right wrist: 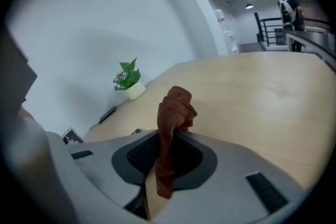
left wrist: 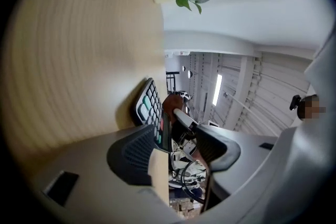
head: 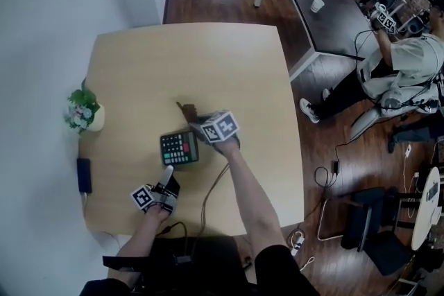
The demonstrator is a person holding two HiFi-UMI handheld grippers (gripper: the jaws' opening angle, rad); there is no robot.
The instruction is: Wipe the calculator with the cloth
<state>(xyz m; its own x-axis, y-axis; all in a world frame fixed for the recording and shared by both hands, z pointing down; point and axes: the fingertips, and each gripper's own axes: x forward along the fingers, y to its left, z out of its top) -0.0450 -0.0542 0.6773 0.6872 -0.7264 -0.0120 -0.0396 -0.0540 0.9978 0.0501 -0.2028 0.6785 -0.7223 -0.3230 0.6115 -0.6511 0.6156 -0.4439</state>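
Calculator (head: 179,148) lies flat, slightly askew.

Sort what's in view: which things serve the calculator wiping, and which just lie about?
In use: calculator; brown cloth; right gripper, jaws shut on cloth; left gripper, jaws open.
Lying about: potted plant; dark flat device; white cup on the far desk.

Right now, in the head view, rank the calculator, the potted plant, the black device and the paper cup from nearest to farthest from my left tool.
1. The calculator, just ahead of the left tool.
2. The black device, at the left edge of the table.
3. The potted plant, farther up that edge.
4. The paper cup, on the dark table across the room.
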